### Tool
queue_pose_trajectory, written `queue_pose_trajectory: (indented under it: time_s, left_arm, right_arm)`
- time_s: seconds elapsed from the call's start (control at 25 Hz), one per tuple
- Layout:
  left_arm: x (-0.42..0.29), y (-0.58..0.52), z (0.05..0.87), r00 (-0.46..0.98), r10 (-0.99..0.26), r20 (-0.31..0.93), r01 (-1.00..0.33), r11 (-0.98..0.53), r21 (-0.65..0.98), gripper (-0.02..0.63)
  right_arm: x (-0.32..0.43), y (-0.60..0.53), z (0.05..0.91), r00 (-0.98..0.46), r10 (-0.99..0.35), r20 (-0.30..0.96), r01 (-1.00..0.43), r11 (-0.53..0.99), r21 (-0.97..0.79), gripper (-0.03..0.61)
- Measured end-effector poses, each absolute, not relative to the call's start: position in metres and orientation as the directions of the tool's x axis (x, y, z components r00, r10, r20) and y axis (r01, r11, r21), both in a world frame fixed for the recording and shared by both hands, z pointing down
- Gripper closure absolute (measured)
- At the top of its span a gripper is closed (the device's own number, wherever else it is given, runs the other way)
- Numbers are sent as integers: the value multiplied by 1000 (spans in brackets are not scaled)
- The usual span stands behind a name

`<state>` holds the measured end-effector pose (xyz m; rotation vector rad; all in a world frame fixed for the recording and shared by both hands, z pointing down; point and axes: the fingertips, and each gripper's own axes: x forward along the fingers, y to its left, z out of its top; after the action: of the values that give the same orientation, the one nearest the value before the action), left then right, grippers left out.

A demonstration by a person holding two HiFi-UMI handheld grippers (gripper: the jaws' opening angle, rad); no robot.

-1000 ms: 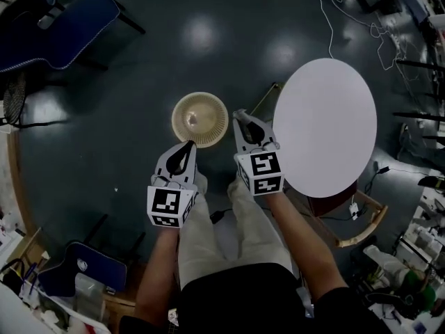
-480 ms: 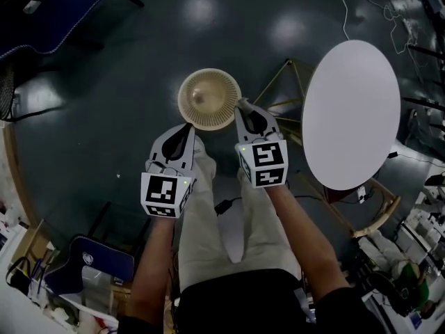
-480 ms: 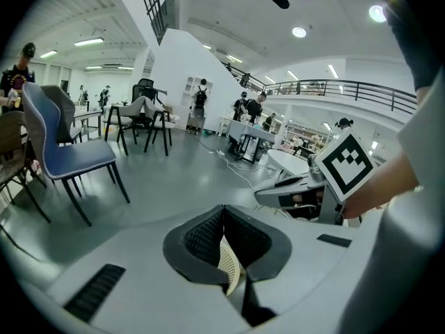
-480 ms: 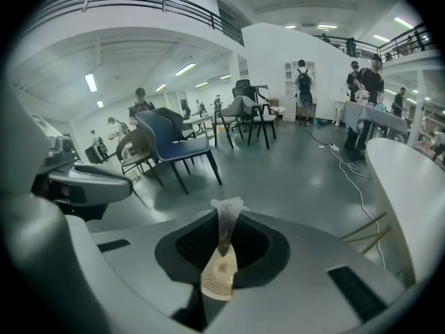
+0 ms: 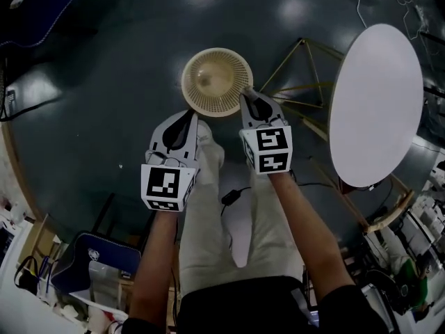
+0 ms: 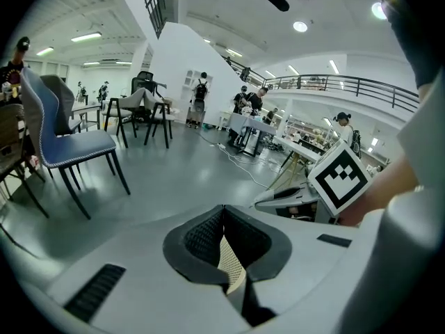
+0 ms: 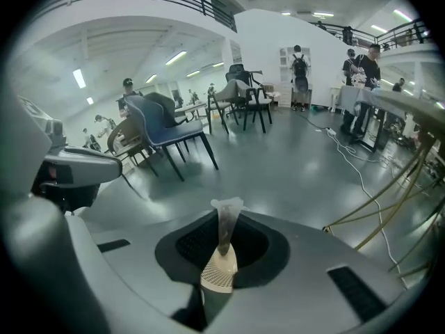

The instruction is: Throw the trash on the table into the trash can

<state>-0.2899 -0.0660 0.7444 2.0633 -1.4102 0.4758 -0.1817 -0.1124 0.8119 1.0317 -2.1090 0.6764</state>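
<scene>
The left tool (image 5: 186,119) is fully closed, with nothing in it. The right tool (image 5: 245,96) pinches a thin strip of translucent trash (image 7: 224,225) and sits over the near right rim of a beige mesh trash can (image 5: 233,68) on the dark glossy floor (image 5: 104,82). The round white surface (image 5: 379,103) stands to the right. A blue chair (image 6: 62,141) and distant people (image 6: 201,89) occupy a bright hall.

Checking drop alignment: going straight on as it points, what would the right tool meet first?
Probably the near rim of the round beige slatted trash can; the right tool, shut on a clear plastic scrap, points down at it. Depth is unclear.
</scene>
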Motion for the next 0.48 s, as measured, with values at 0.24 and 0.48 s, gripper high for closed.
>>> queue_pose_trajectory:
  time_s: [0.24, 0.48]
  left_arm:
    - [-296, -64, 788, 376, -697, 610, -926, -267, 266, 598]
    - [-304, -62, 822, 378, -680, 629, -926, -270, 264, 597]
  right_arm:
    - [-182, -110, 870, -435, -437, 787, -824, 545, -153, 531]
    - [-192, -101, 930, -420, -377, 825, -799, 585, -139, 531]
